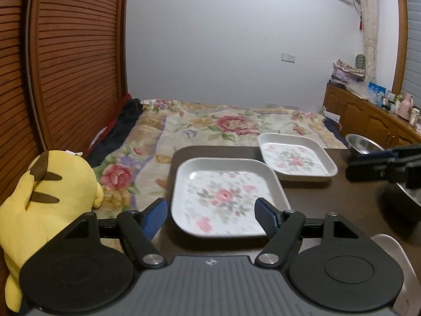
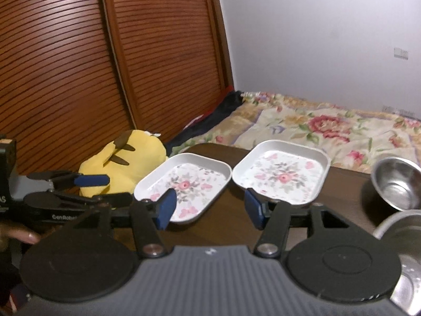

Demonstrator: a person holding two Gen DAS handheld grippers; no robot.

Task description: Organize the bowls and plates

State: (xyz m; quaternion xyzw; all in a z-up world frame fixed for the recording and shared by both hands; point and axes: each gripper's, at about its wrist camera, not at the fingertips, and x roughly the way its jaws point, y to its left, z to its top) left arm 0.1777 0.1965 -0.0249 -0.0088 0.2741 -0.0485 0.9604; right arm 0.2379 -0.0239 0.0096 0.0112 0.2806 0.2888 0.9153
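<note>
Beside the bed, on our dark desk, both grippers' fingers stand released, so we should approach the near plate slowly, gripping its rim squarely.

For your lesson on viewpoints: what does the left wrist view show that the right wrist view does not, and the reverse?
Only the left wrist view: a wooden cabinet crowded with bottles along the right wall, and a curtain.
Only the right wrist view: fingertips of a hand at the left edge.
Both: two floral plates on the table, a steel bowl, the yellow plush, the bed, and both open grippers, left and right.
</note>
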